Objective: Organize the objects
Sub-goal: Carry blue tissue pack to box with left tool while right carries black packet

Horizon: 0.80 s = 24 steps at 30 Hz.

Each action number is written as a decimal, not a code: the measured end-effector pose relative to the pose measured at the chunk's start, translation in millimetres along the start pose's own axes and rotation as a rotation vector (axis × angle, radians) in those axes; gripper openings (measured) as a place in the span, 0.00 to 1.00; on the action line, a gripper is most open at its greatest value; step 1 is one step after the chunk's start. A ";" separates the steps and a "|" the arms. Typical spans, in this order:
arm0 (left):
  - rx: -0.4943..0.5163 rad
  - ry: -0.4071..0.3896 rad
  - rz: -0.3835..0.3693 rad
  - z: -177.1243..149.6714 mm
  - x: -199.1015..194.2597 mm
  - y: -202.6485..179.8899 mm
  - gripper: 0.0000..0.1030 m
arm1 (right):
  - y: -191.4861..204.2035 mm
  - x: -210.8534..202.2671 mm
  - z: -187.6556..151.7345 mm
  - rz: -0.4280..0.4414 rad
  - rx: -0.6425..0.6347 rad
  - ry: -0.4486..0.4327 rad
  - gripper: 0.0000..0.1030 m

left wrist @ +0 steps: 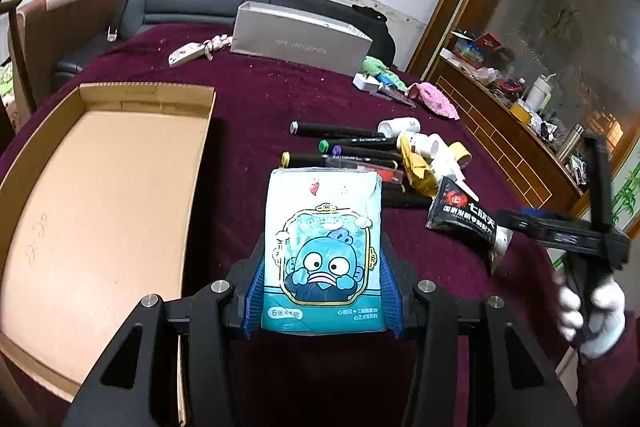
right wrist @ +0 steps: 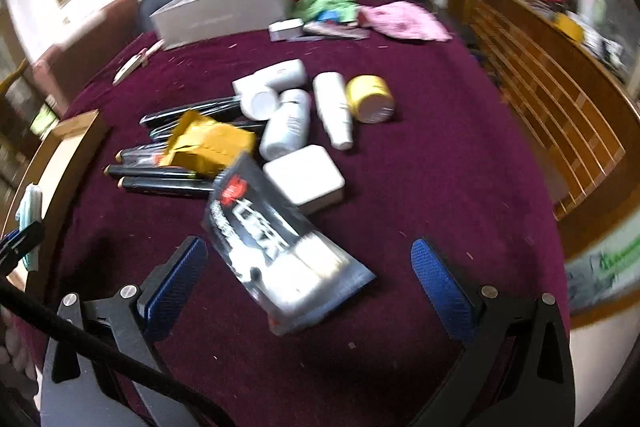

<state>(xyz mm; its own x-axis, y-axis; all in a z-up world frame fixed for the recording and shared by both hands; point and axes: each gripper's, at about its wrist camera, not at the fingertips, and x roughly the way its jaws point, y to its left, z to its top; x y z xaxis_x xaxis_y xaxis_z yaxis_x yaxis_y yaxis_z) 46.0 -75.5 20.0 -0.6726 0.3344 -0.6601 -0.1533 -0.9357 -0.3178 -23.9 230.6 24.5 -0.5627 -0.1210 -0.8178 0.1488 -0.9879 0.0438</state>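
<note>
Left tool (left wrist: 322, 291) is clamped on a pale blue tissue pack (left wrist: 323, 251) w/ a blue cartoon fish face; Chinese print at the bottom, partly legible, reads "6张" and "心相印". Pack is held above a maroon-covered bench (left wrist: 248, 99), just right of an open cardboard box (left wrist: 100, 187). Right tool (right wrist: 308, 279) has its blue pads wide apart, hovering over a black sachet (right wrist: 276, 243) w/ a red crab logo and white Chinese characters "七欣天"; image blurred, so contact can't be told. Beyond it: black markers (right wrist: 160, 183), yellow packet (right wrist: 208, 143), white bottles (right wrist: 288, 123), white square case (right wrist: 304, 179), yellow-lidded jar (right wrist: 370, 99). Grey carton (left wrist: 300, 39) at the back carries faint, unreadable lettering.
</note>
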 end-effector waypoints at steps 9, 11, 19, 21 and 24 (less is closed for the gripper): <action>-0.008 0.028 0.012 -3.7 -1.8 3.7 0.42 | 47.3 30.3 -1.6 -0.127 -0.257 0.040 0.93; 0.000 0.031 0.009 -5.0 -1.0 1.4 0.42 | 50.5 37.5 -2.8 -0.130 -0.275 0.076 0.74; 0.012 -0.002 0.012 -4.3 -12.9 5.8 0.42 | 47.4 18.9 -9.1 -0.071 -0.211 0.077 0.47; 0.008 -0.014 0.016 -3.2 -18.6 8.7 0.42 | 45.7 6.4 -8.4 -0.033 -0.176 0.059 0.46; -0.004 -0.034 0.023 -1.9 -30.2 17.2 0.42 | 52.0 -10.9 -4.6 0.004 -0.151 0.030 0.46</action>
<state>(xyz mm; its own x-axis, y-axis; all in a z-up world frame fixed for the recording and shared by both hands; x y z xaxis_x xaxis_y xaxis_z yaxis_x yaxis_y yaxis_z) 65.1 -101.4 33.1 -0.7003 0.3083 -0.6438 -0.1345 -0.9428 -0.3051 -6.3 181.0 33.0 -0.5373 -0.1199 -0.8348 0.2728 -0.9613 -0.0375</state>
